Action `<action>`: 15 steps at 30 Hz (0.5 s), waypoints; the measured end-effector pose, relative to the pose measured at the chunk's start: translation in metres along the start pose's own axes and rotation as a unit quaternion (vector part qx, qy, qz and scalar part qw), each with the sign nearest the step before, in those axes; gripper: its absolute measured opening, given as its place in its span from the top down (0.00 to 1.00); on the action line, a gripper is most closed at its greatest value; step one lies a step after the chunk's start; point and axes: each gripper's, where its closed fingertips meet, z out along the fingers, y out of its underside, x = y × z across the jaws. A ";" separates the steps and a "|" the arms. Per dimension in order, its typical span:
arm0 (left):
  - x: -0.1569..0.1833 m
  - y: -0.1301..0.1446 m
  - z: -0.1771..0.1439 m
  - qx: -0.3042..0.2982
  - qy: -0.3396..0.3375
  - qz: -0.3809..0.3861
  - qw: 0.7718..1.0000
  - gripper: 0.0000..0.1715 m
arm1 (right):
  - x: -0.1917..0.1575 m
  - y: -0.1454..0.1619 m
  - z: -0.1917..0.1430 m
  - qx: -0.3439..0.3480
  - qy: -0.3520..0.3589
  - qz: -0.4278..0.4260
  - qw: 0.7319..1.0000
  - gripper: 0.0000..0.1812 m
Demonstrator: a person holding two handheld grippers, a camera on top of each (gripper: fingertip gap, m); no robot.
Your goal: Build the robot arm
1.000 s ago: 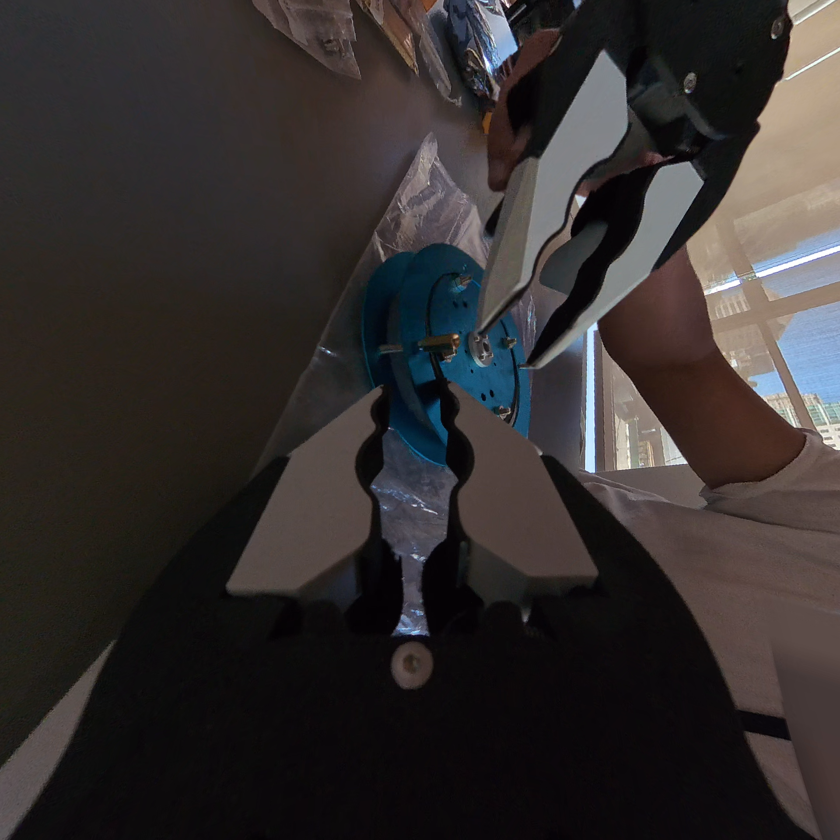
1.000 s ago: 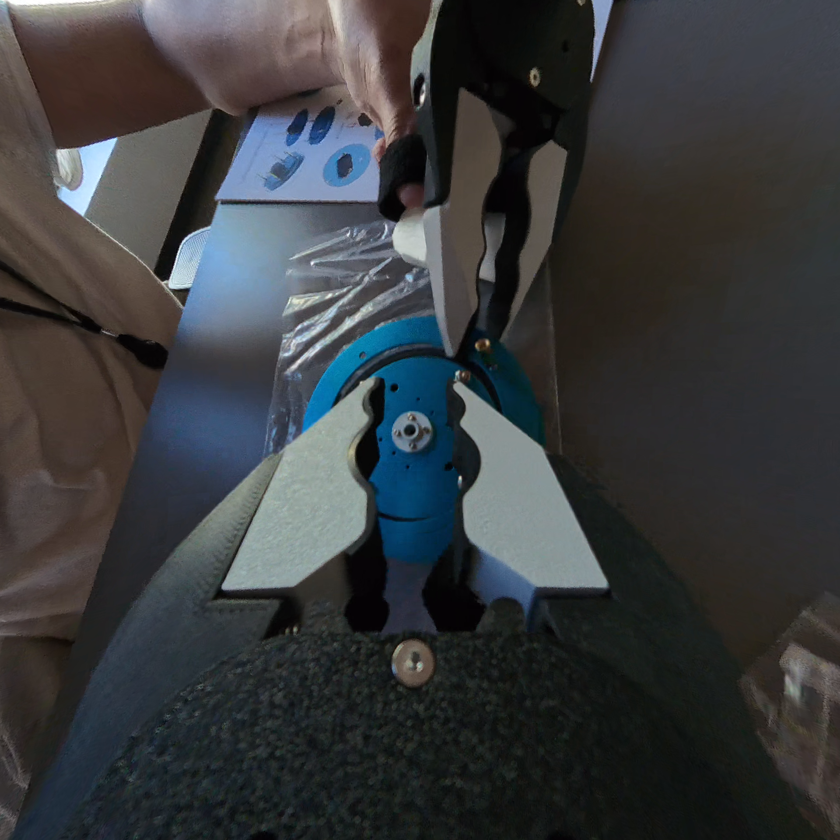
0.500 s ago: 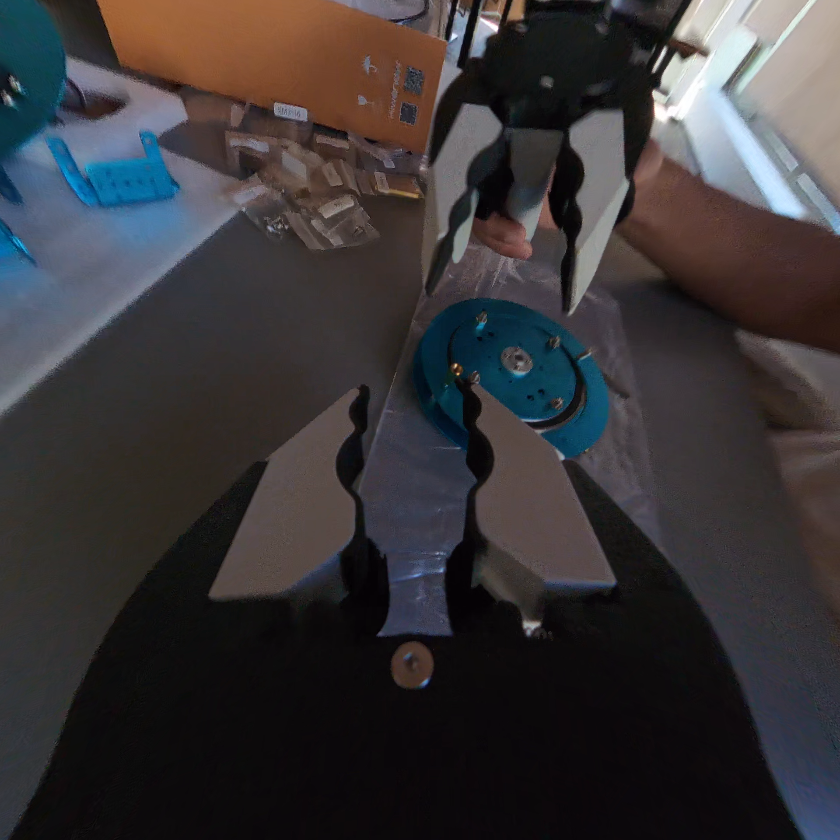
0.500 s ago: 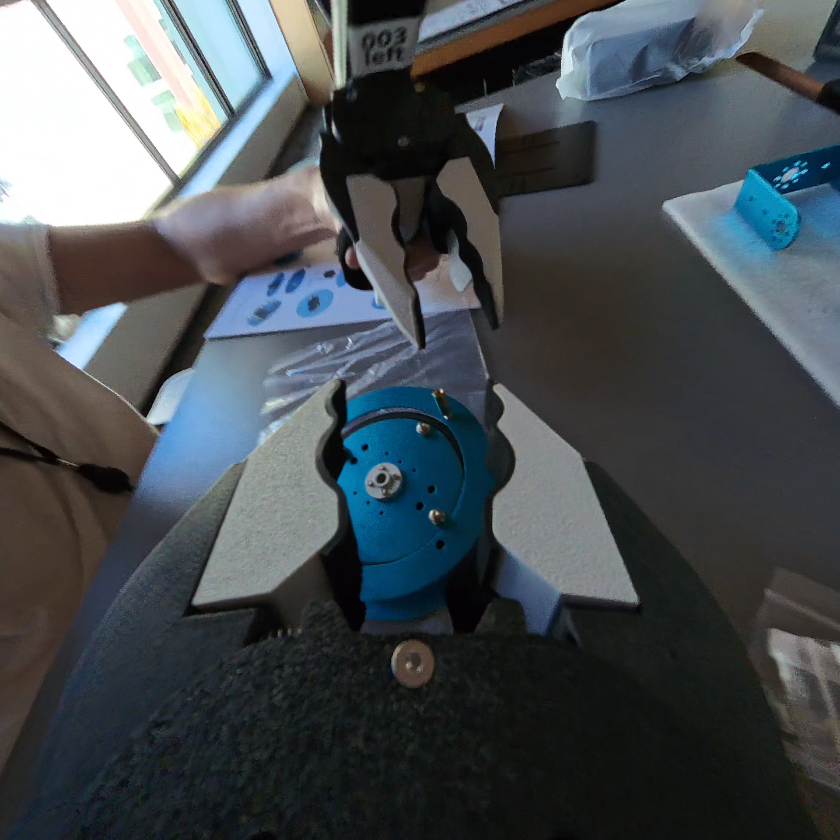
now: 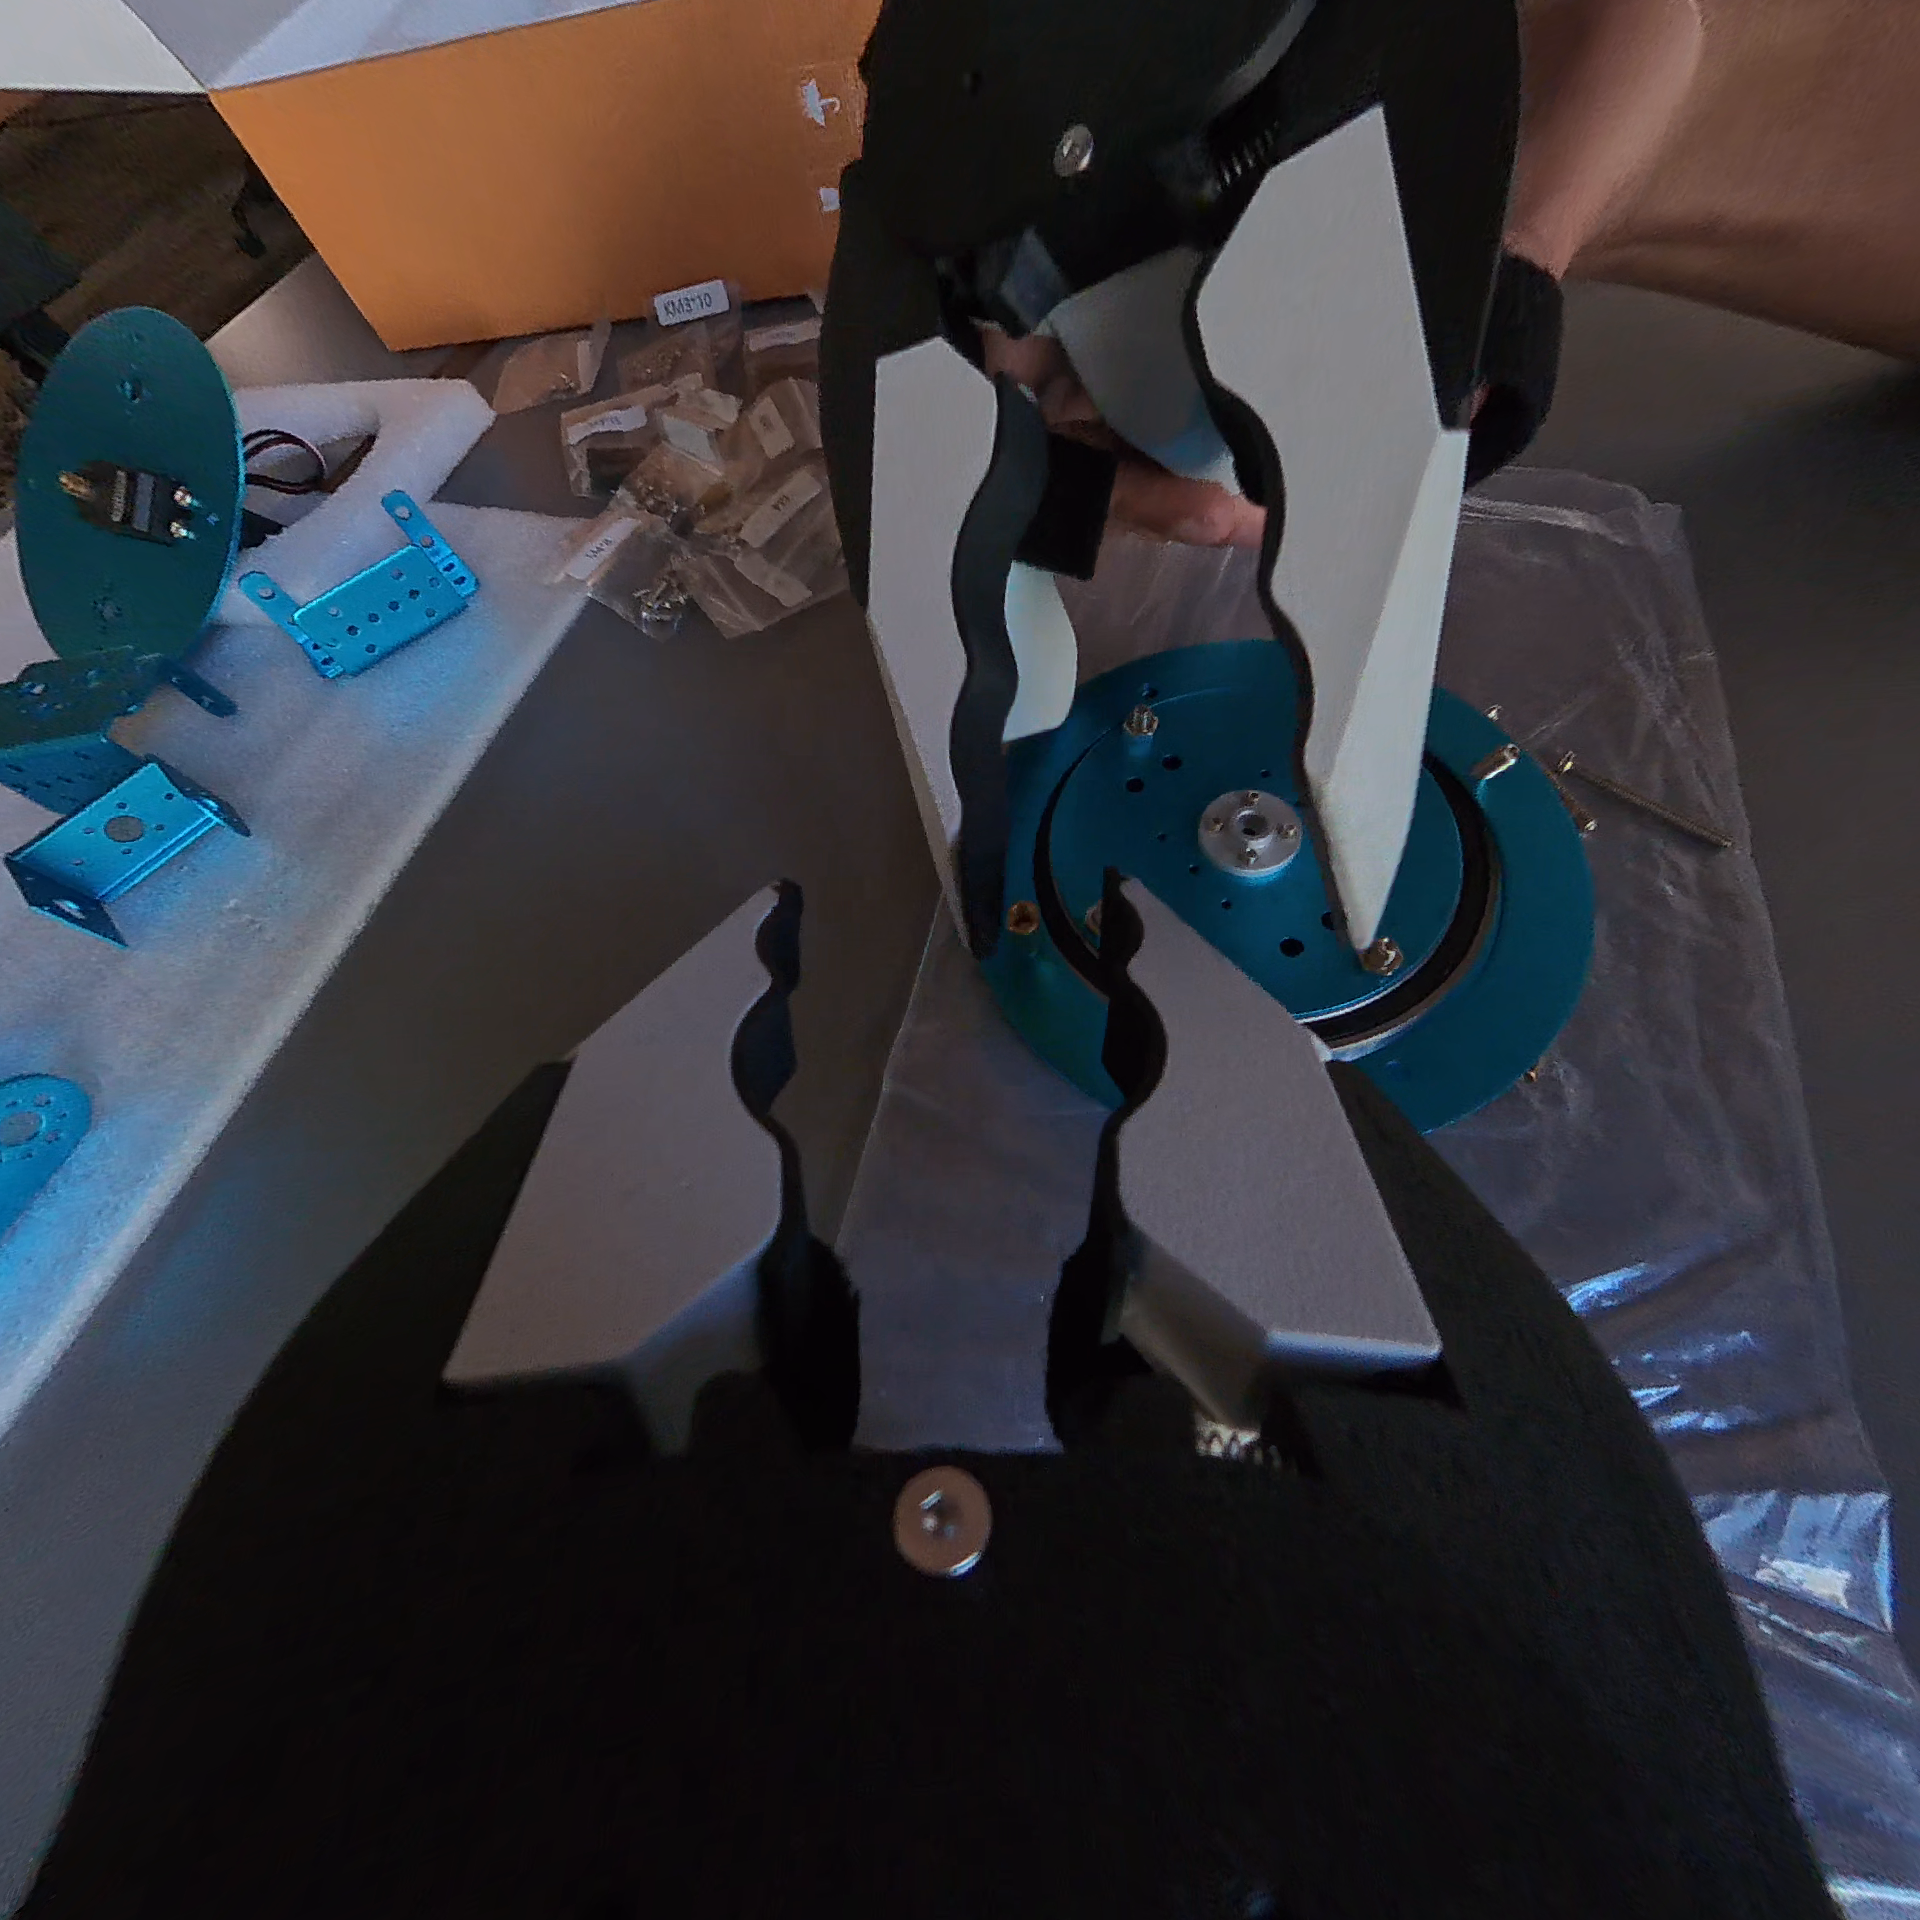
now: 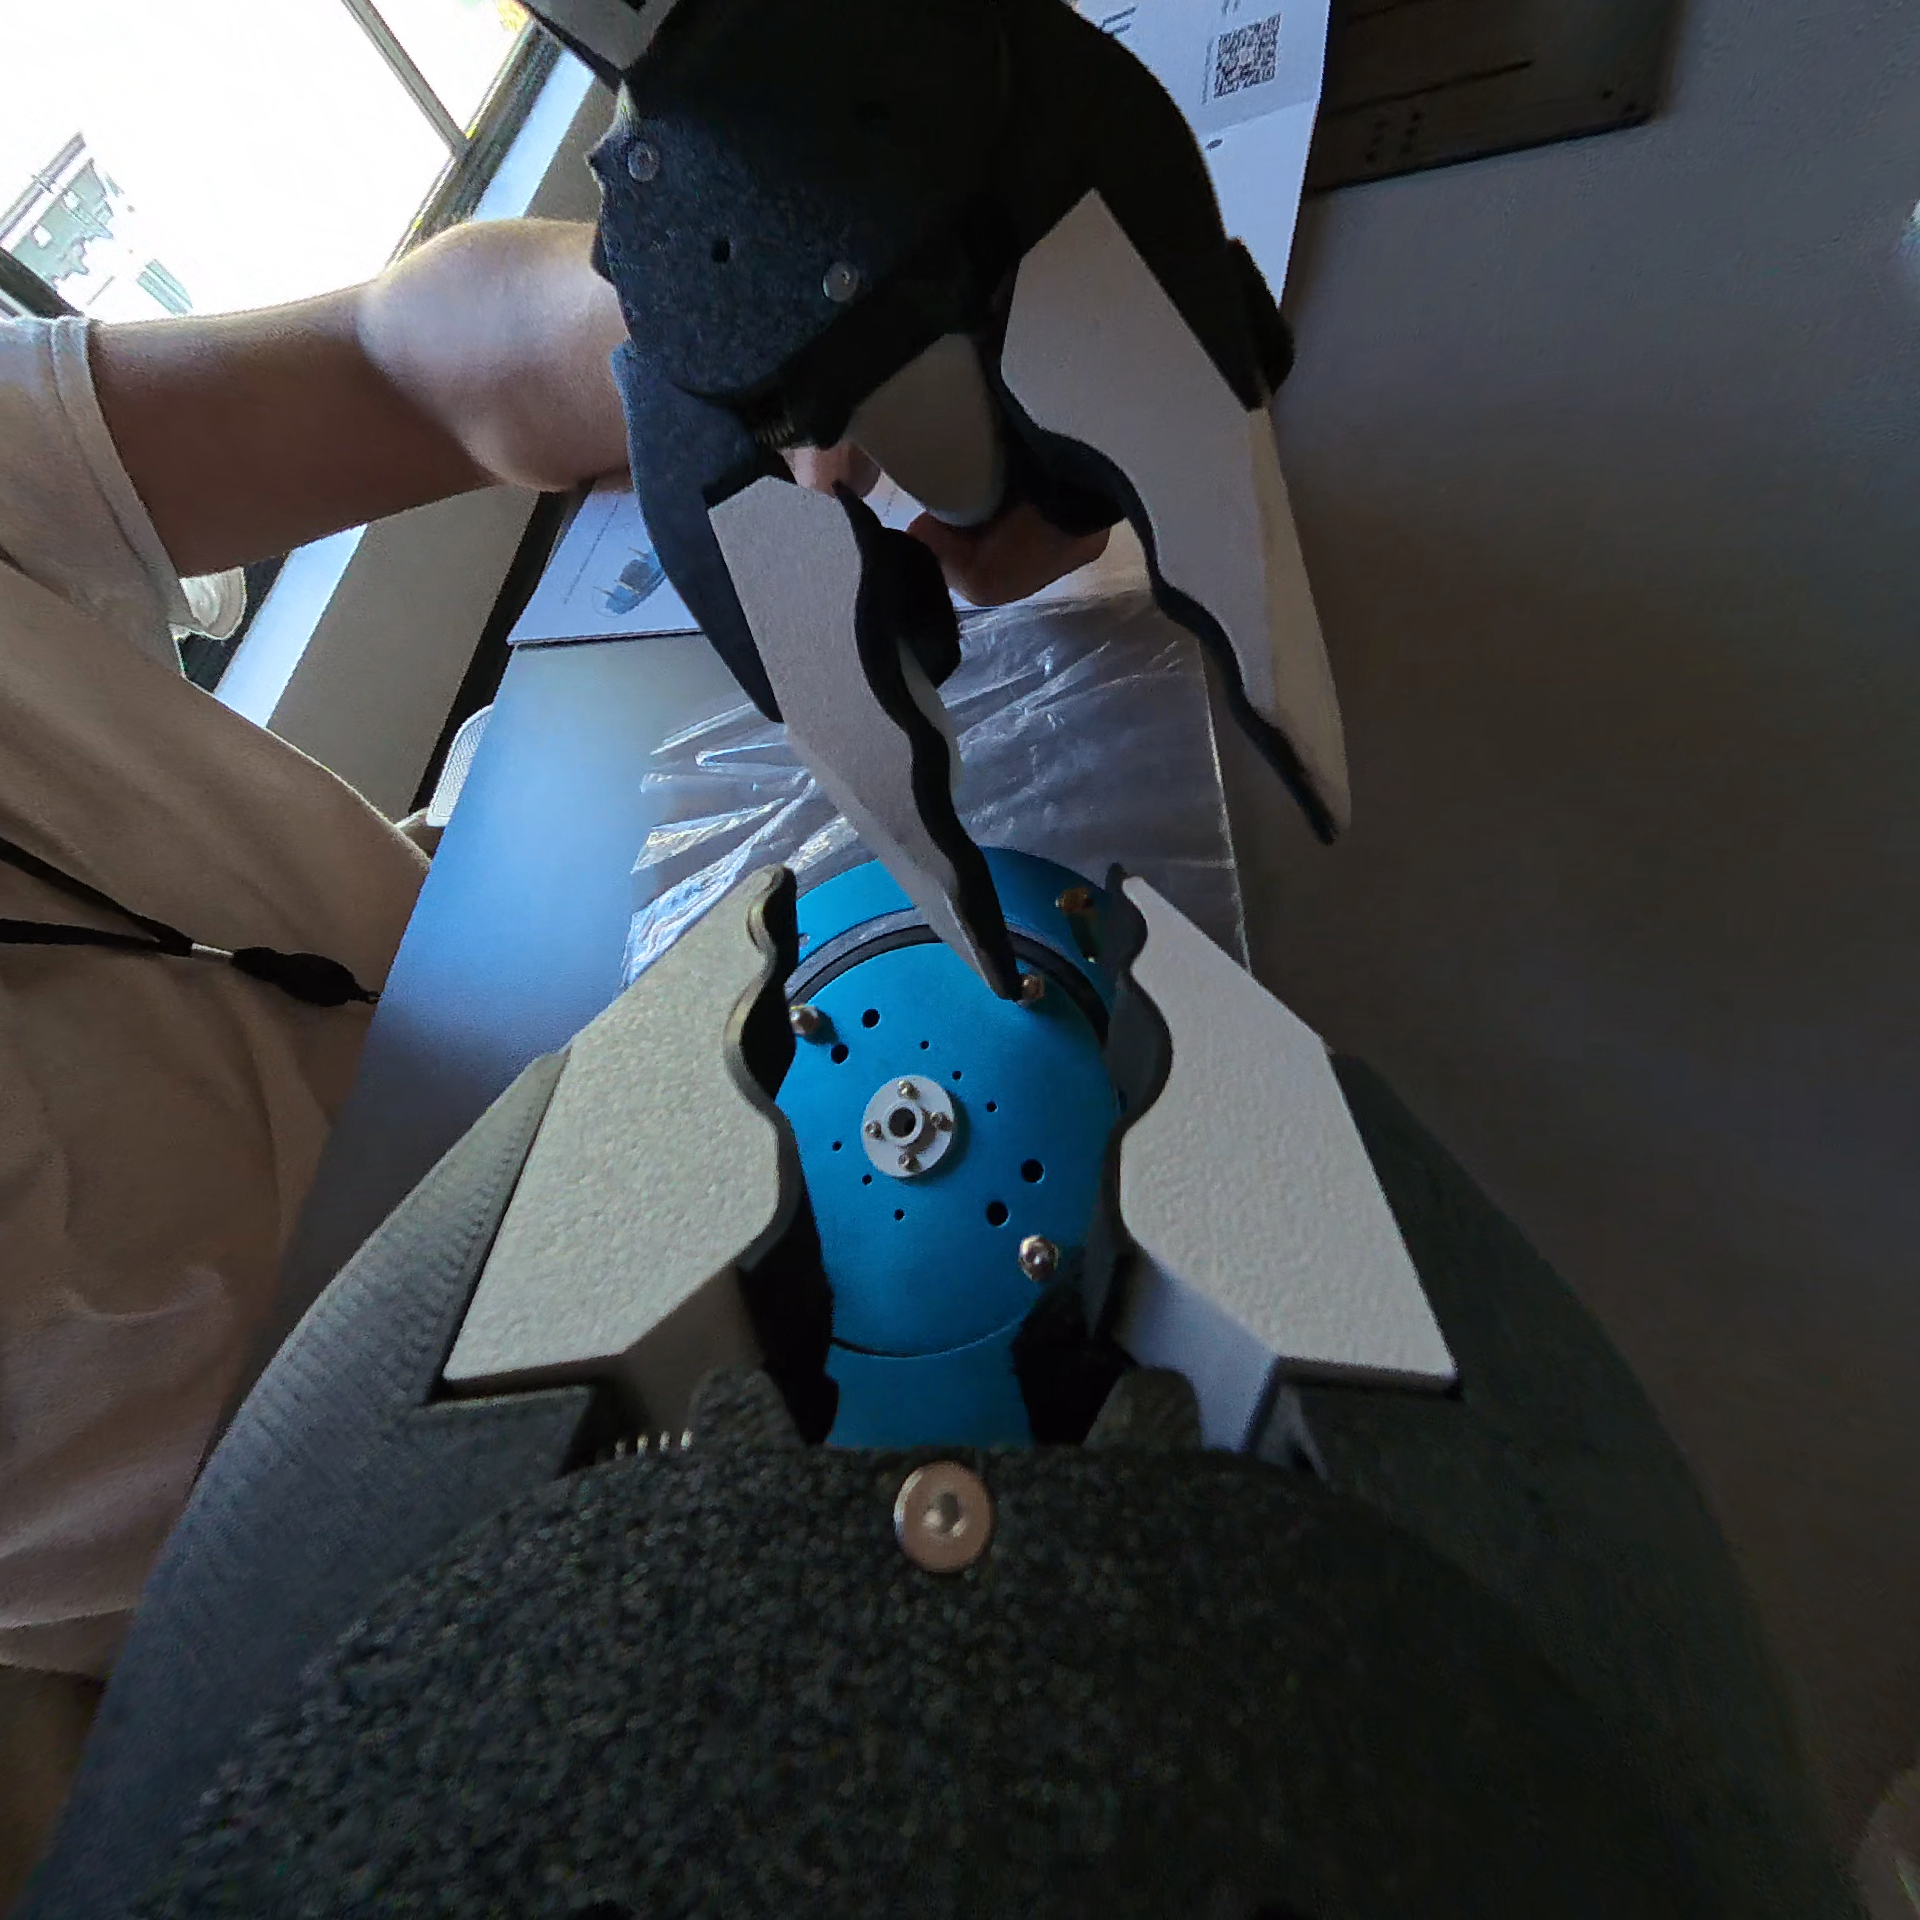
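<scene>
A round blue metal disc assembly (image 5: 1195, 758) with a silver hub and brass nuts lies flat on a clear plastic bag (image 5: 1662, 1039). It also shows in the right wrist view (image 6: 935, 1216). My right gripper (image 6: 951, 883) is open and points down over it, its fingers straddling the upper disc; in the left wrist view (image 5: 1172, 935) one tip is at the disc's left edge and the other by a brass nut. My left gripper (image 5: 948, 894) is open and empty at the disc's near edge. In the right wrist view (image 6: 1169, 909) one left fingertip rests beside a brass nut (image 6: 1031, 992).
An orange cardboard box (image 5: 571, 156) stands at the back, with small bags of hardware (image 5: 707, 488) before it. Blue brackets (image 5: 364, 613) and a blue disc with a servo (image 5: 125, 488) sit on white foam at left. Loose screws (image 5: 1652, 810) lie right of the disc. A printed sheet (image 6: 623, 582) lies beyond.
Both views have swung from tilted to level. Both grippers have opened wider. The right gripper has come down around the disc, and the left gripper has moved in close to it.
</scene>
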 end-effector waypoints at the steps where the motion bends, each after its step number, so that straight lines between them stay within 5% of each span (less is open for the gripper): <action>1: -0.002 0.000 0.000 0.000 -0.003 -0.001 1.000 0.66 | -0.002 0.000 0.002 -0.006 -0.008 0.002 1.000 0.70; 7: -0.017 0.007 -0.015 -0.005 -0.023 0.014 1.000 0.66 | -0.003 0.001 -0.018 0.001 0.000 0.006 1.000 0.76; 15: -0.003 -0.001 -0.007 0.004 -0.003 0.021 1.000 0.66 | 0.000 -0.004 -0.004 0.005 -0.008 0.006 1.000 0.69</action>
